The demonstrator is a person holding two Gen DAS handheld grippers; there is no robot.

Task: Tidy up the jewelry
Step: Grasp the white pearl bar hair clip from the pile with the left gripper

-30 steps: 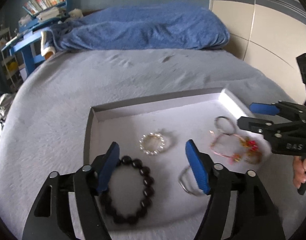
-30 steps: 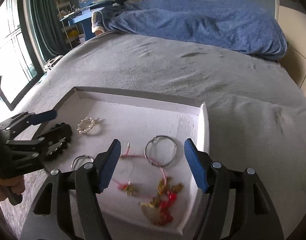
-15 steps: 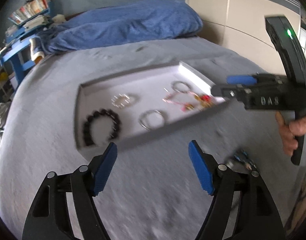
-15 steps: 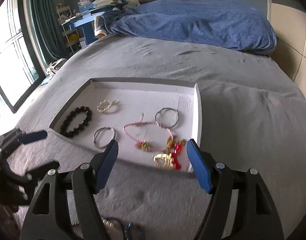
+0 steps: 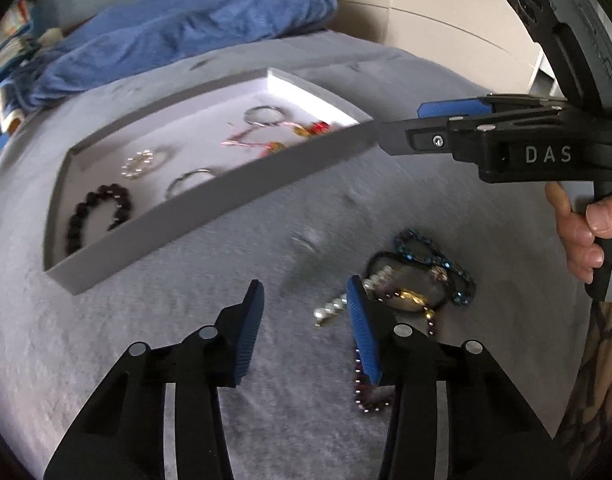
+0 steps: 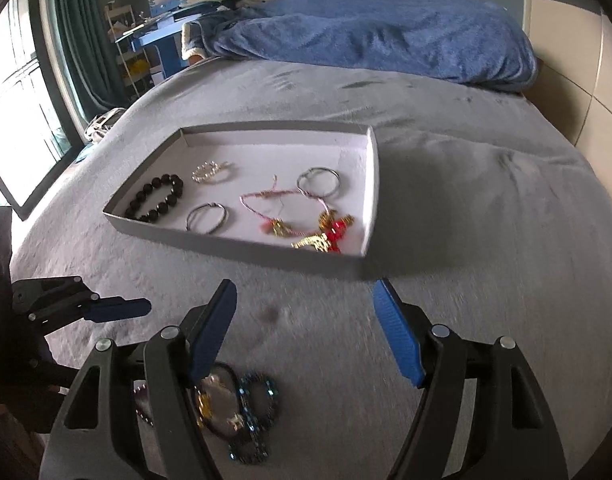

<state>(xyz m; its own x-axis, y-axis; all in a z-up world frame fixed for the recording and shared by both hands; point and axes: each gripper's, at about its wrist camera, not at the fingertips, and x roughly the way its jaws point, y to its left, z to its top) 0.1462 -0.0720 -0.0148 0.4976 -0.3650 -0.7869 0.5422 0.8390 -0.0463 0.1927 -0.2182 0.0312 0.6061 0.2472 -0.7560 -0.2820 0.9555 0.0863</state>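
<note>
Lying tangled at lower right of left wrist frame: loose jewelry pile, outside tray. Light, limp, slippery; better pinching pearl strand. Left gripper released, right gripper released, both empty.

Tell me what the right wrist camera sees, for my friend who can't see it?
An open right gripper hovers over a grey bed, facing a shallow tray of bracelets. More tangled jewelry lies loose on the bed near it.
</note>
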